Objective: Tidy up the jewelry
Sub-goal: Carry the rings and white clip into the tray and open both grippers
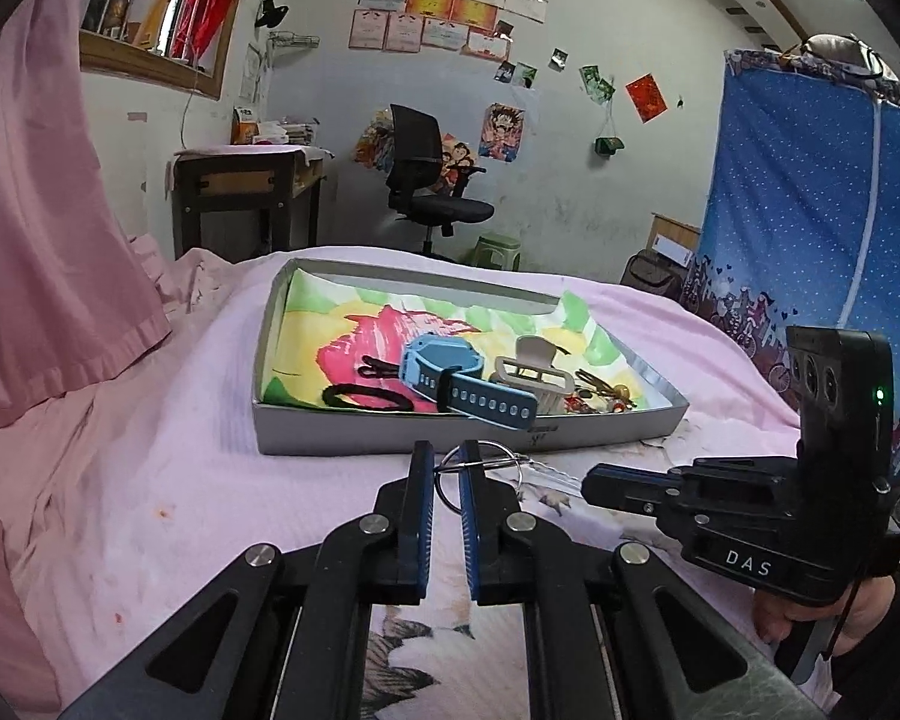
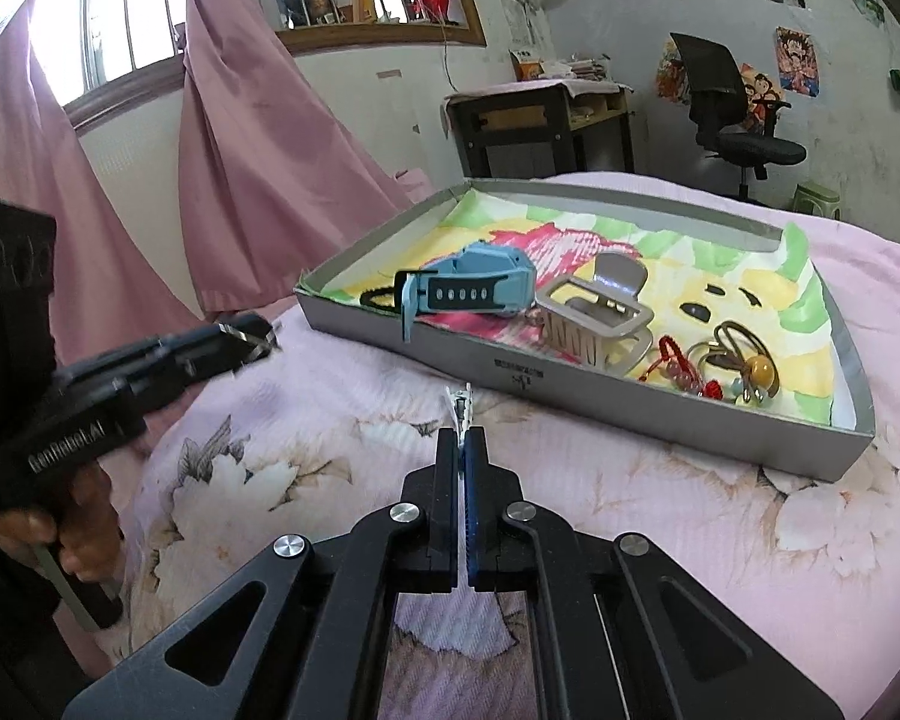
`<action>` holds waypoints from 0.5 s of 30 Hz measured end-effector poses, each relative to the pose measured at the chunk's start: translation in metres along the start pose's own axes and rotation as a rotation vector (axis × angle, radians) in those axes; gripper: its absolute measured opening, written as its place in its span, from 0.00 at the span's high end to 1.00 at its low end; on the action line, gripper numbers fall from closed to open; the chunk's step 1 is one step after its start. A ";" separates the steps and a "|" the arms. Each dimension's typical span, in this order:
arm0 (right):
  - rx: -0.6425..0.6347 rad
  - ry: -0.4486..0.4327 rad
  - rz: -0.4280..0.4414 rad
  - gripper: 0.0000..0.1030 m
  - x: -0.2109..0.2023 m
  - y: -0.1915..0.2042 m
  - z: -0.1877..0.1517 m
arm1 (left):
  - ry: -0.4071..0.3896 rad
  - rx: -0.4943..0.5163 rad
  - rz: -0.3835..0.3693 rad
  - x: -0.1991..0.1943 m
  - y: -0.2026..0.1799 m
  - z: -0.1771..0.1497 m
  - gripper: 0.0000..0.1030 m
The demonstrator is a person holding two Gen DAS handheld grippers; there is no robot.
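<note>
Left gripper pinched on thin metal key ring just before grey tray; right gripper pressed on small silvery clip. Likely light, stiff, slippery; best gripped across wire.

Pink curtains, black office chair

Left wrist: low, close, facing the gray tray on the bed.
Right wrist: close, from the tray's near-right.
Shared: tray, desk chair.
</note>
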State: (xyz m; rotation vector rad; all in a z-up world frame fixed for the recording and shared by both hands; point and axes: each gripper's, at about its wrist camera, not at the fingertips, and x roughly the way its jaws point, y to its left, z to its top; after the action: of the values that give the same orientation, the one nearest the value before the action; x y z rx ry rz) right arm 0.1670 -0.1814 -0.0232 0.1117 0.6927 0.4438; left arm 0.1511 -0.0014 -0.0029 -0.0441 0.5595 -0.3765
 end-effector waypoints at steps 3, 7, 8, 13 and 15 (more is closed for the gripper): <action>-0.005 -0.005 0.002 0.98 0.000 0.000 0.001 | 0.015 -0.002 0.007 0.002 0.001 -0.002 0.92; -0.004 -0.034 0.017 0.98 -0.009 0.001 0.003 | -0.004 -0.014 -0.002 -0.002 0.002 0.007 0.92; -0.001 -0.048 0.019 0.98 -0.013 0.000 0.005 | -0.012 -0.015 -0.001 -0.003 0.001 0.012 0.92; 0.024 -0.130 0.014 0.98 -0.034 -0.007 0.014 | -0.034 -0.012 0.031 0.001 0.003 0.031 0.92; 0.044 -0.166 -0.006 0.98 -0.038 -0.013 0.018 | -0.033 -0.024 0.051 0.006 0.006 0.037 0.92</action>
State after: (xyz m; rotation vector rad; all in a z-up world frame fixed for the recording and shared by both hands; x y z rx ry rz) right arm 0.1572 -0.2090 0.0102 0.1862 0.5396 0.4082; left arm 0.1775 -0.0004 0.0244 -0.0590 0.5319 -0.3193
